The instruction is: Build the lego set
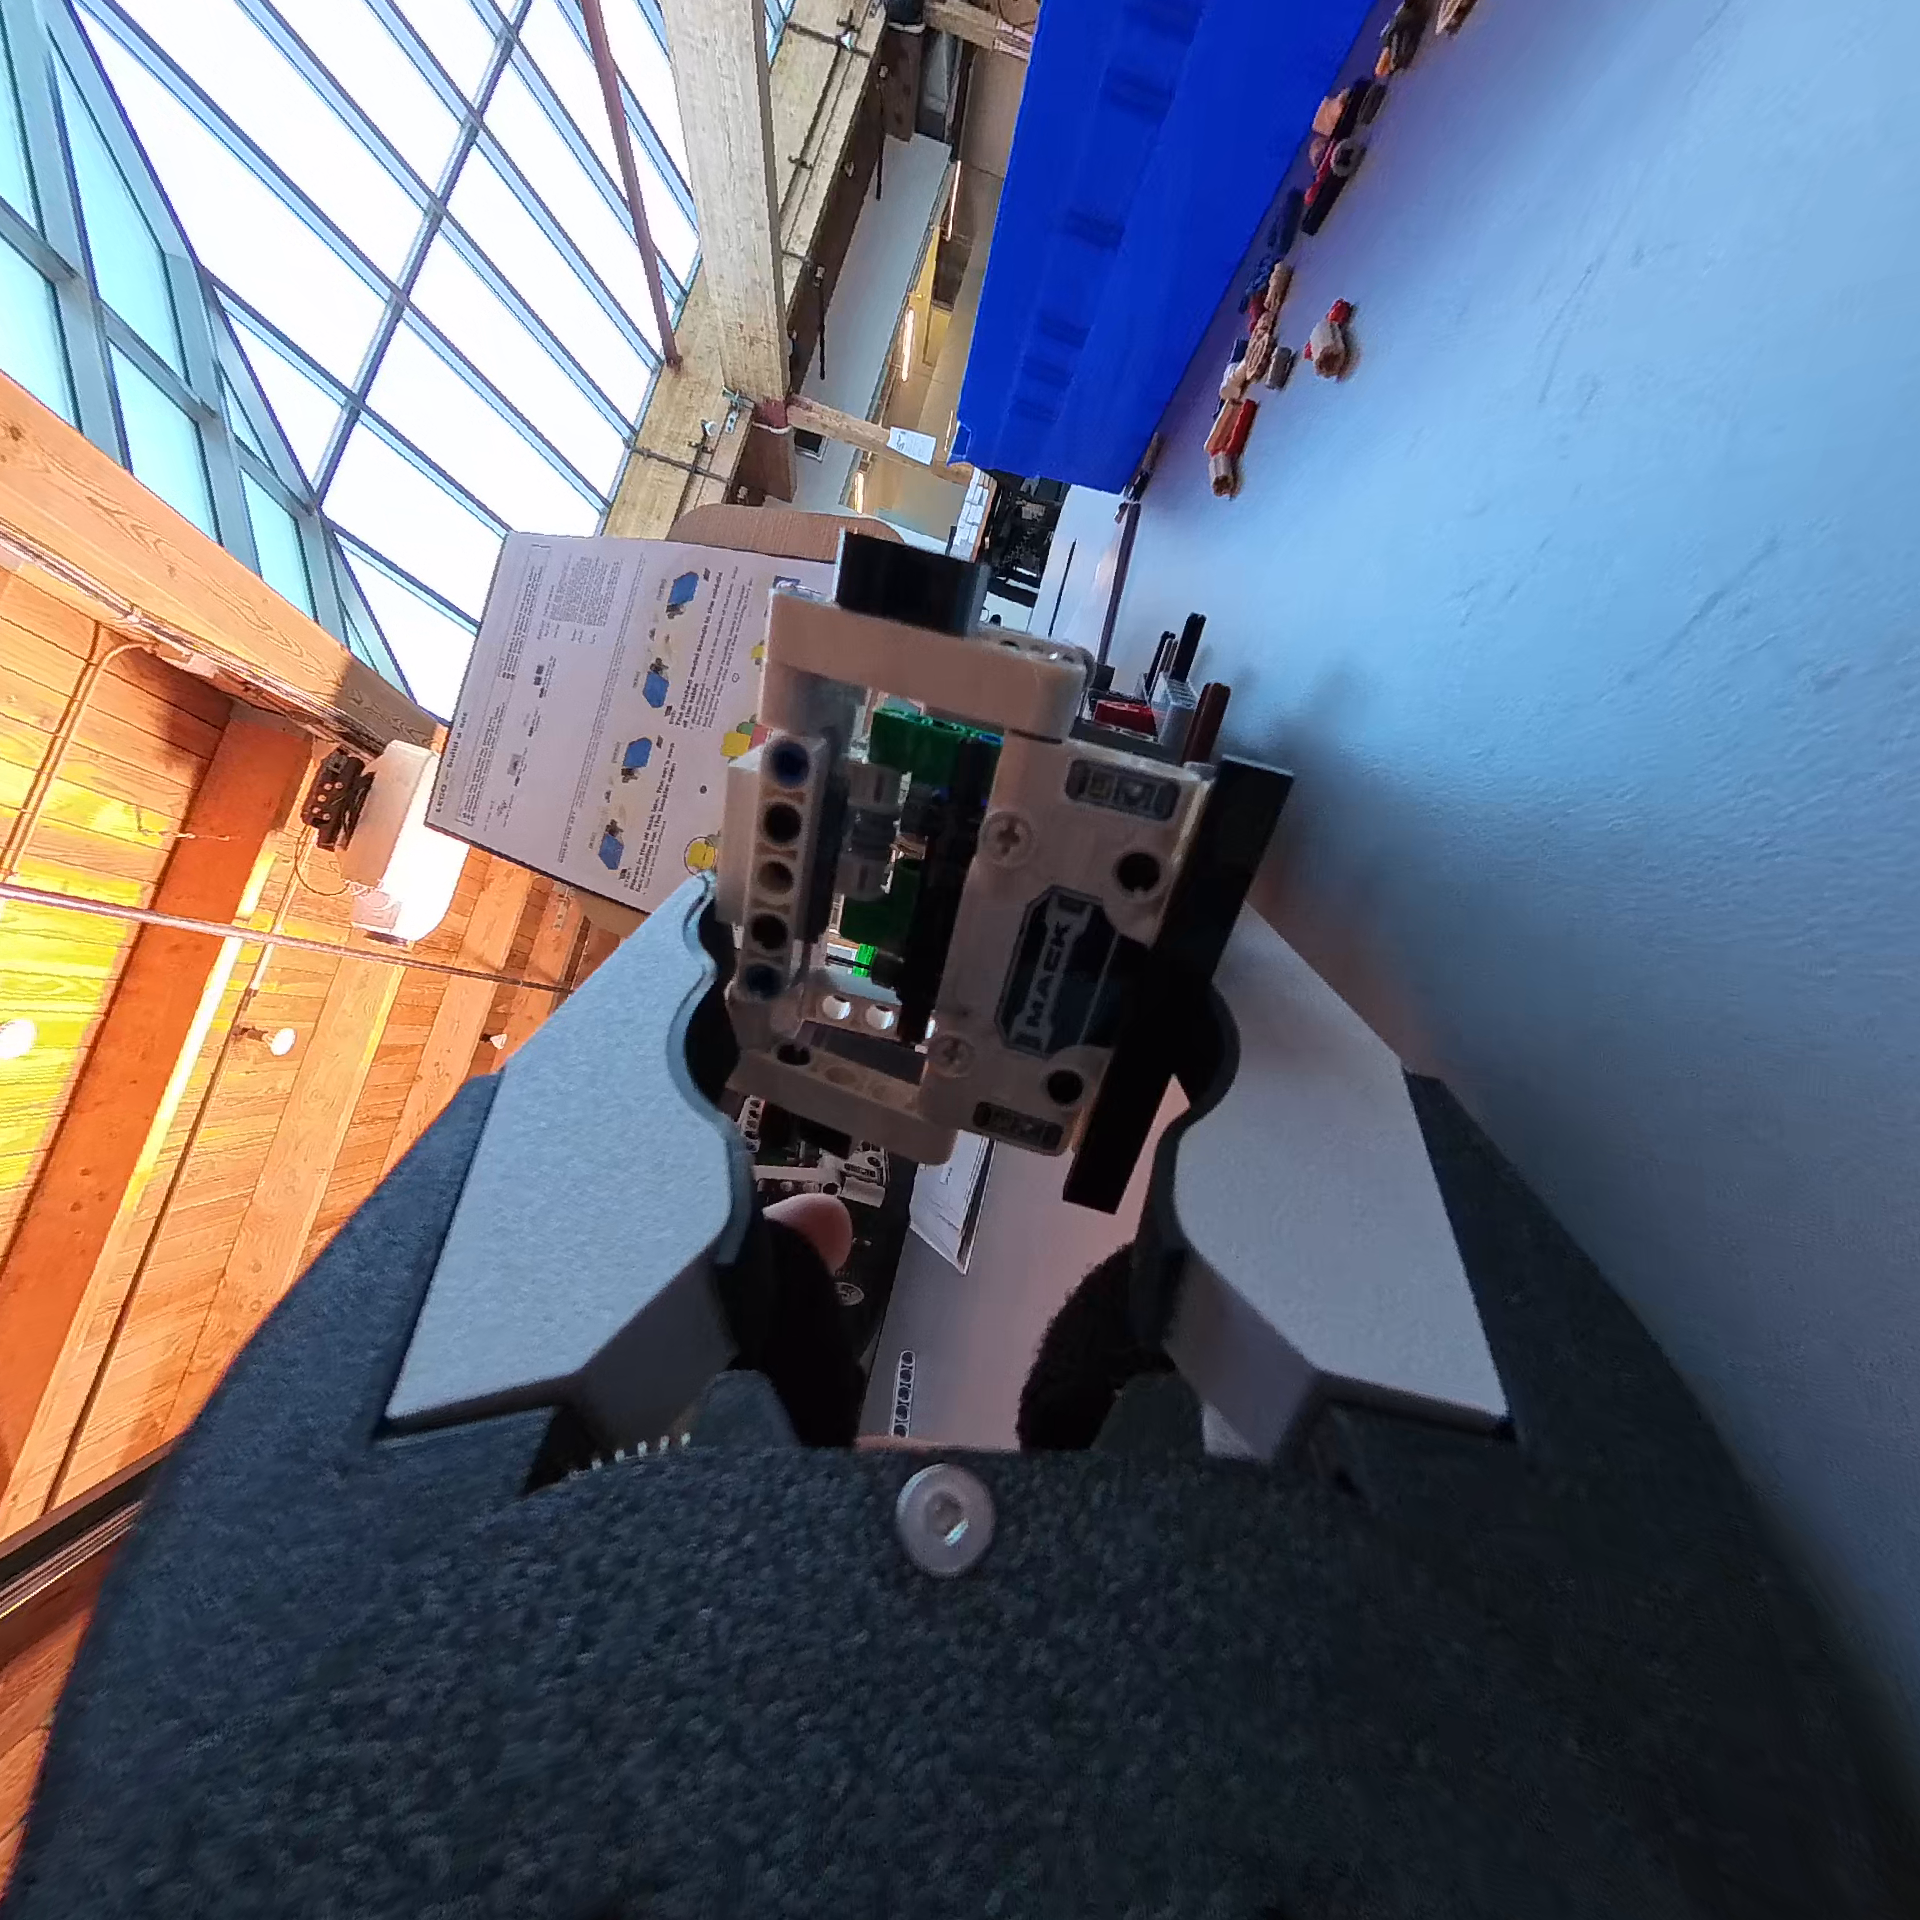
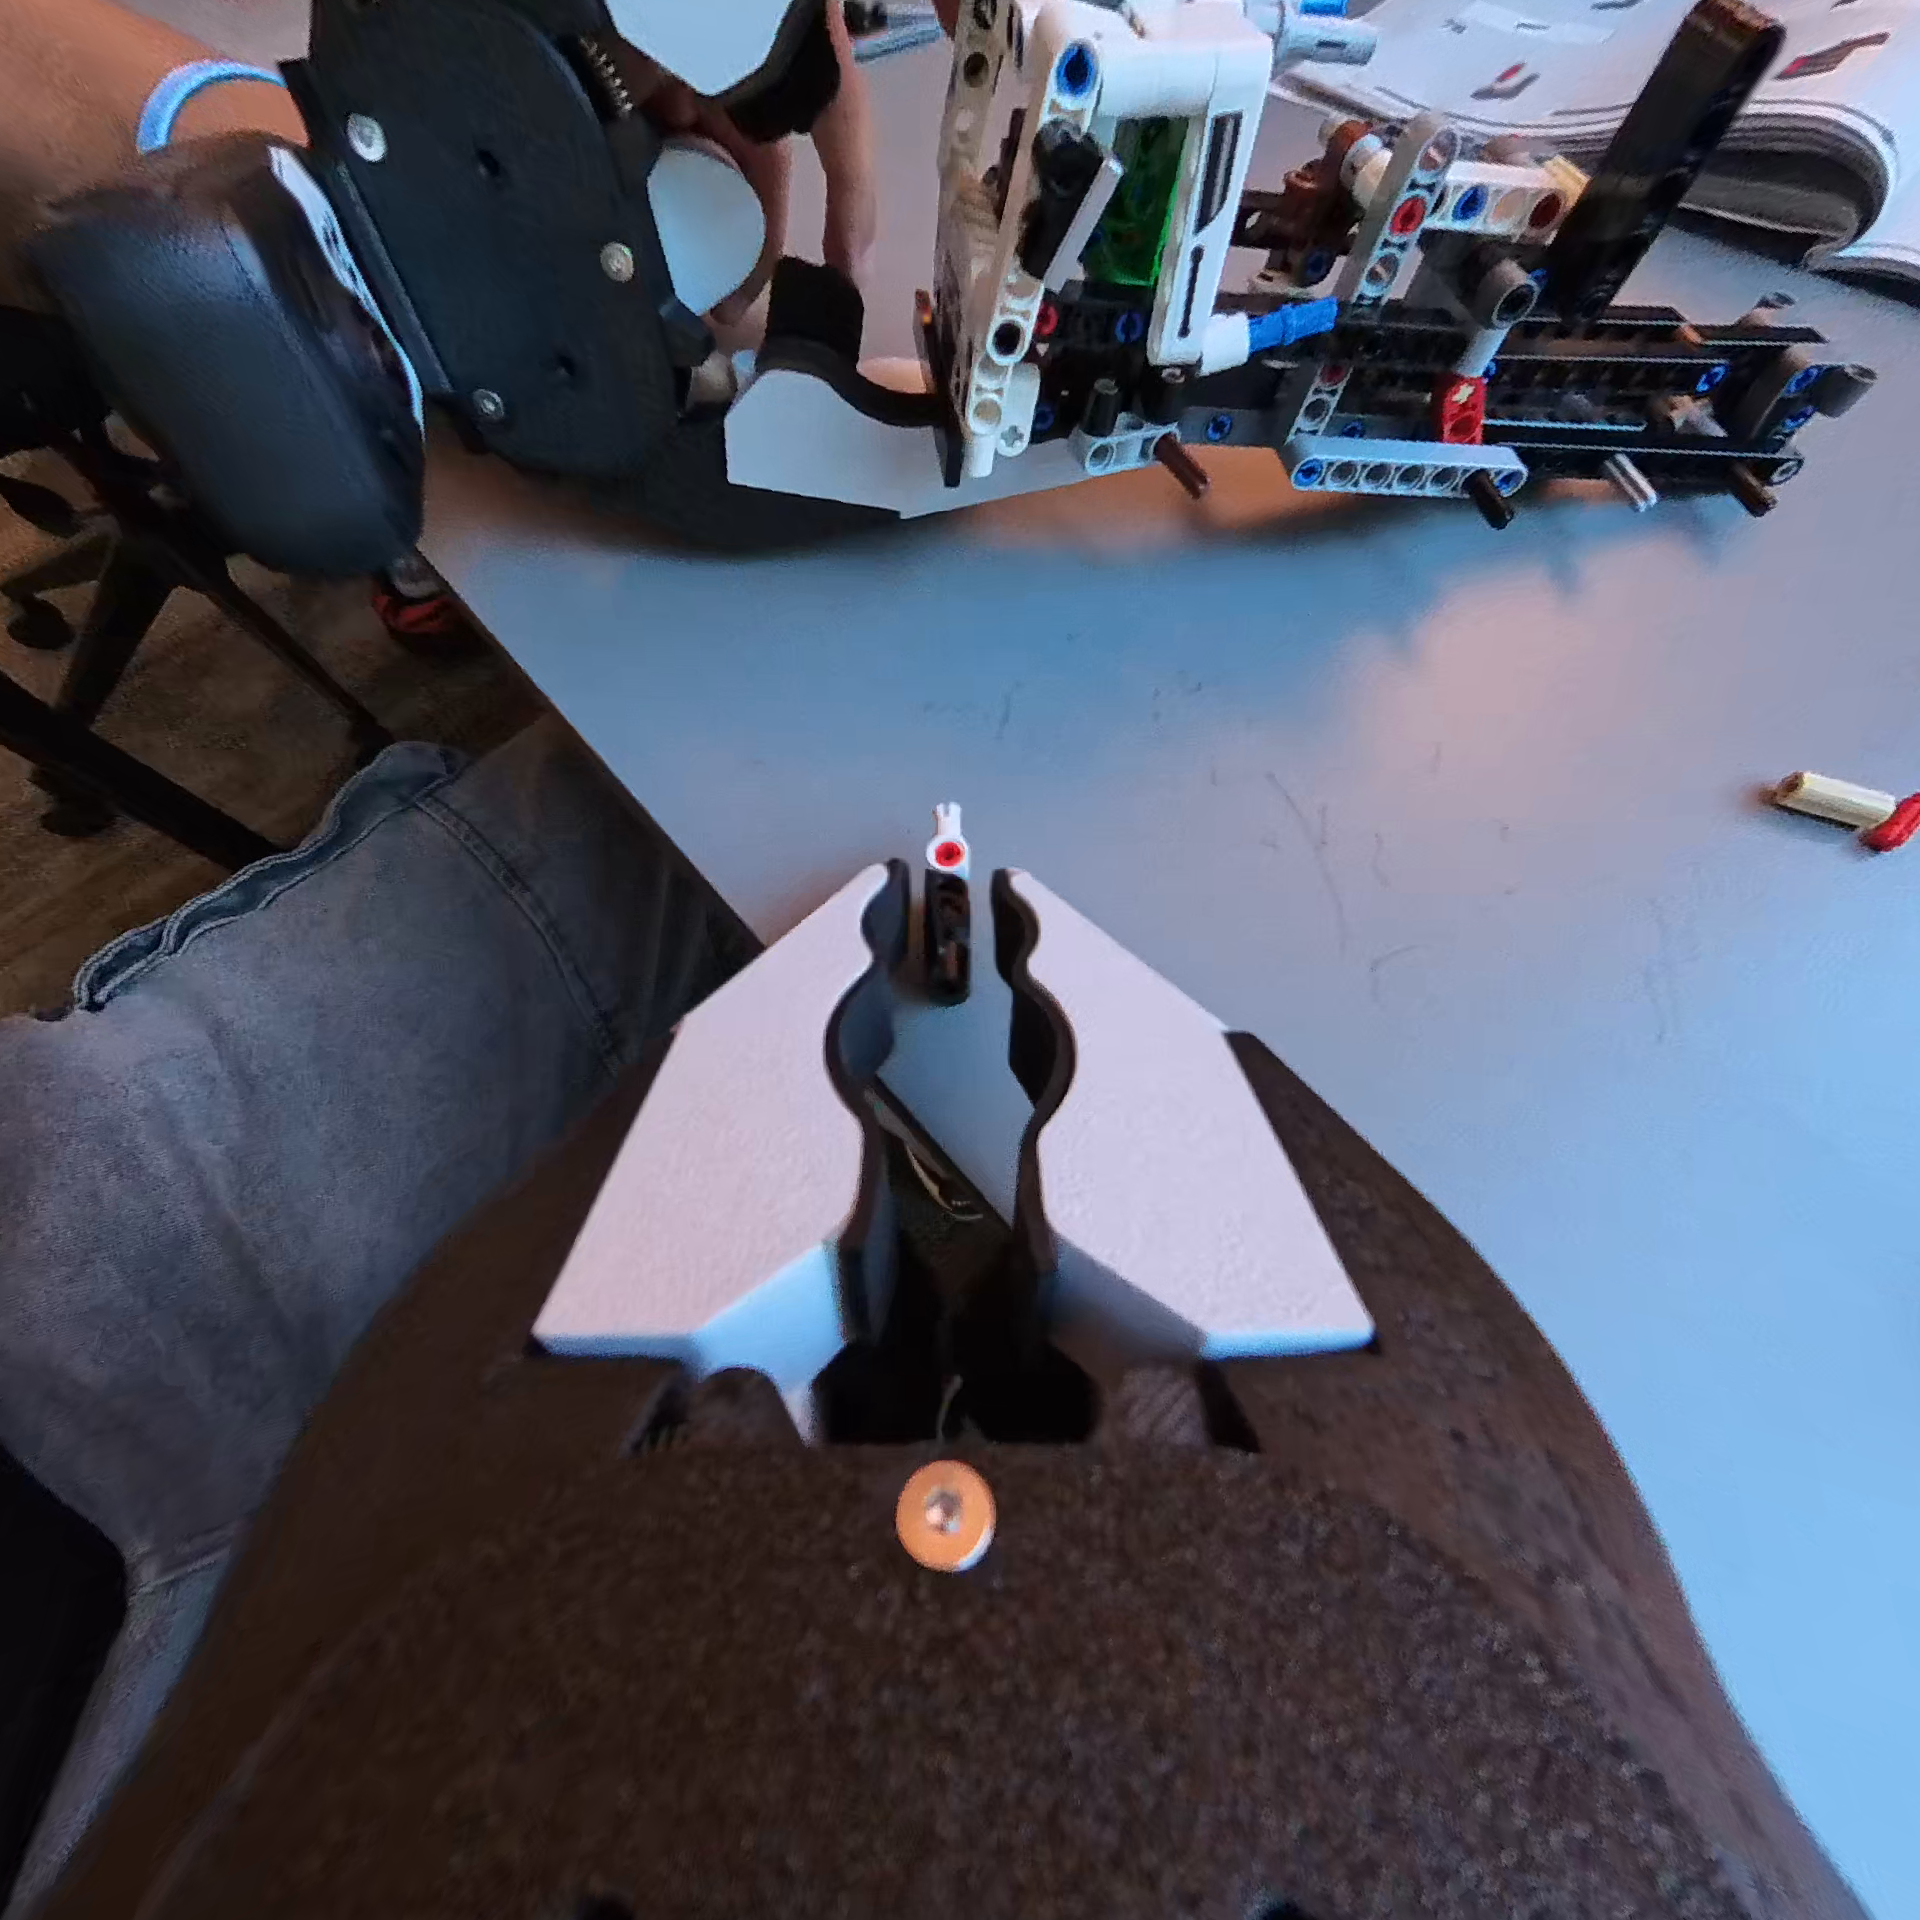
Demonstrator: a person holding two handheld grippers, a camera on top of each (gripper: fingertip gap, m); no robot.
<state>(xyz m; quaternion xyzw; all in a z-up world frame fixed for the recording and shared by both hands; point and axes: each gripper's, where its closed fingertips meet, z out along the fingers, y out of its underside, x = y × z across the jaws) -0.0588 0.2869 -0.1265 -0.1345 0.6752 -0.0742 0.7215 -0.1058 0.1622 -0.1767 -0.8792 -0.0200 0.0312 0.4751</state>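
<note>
Pale blue tabletop (image 2: 1351,727) carries a long black-beamed model (image 2: 1403,353), its white boxy cab end pinched by the left gripper (image 1: 966,997) between smooth grey fingers (image 1: 613,1122). Right gripper (image 2: 943,935), grainy black with wavy-edged fingers, nips a small black piece (image 2: 945,940) tipped by a white-and-red pin. Blue bin (image 1: 1101,239) stands beside scattered loose parts (image 1: 1278,332); its contents are hidden.

Pale grey worktop (image 2: 1247,675), faintly scuffed, lit cool blue with a warm pinkish patch. Wood-plank wall (image 1: 156,935) glowing orange. Big gridded window (image 1: 312,260) overhead, bright daylight. Brown floor (image 2: 239,707) and dark chair legs (image 2: 156,623) beside the worktop.
</note>
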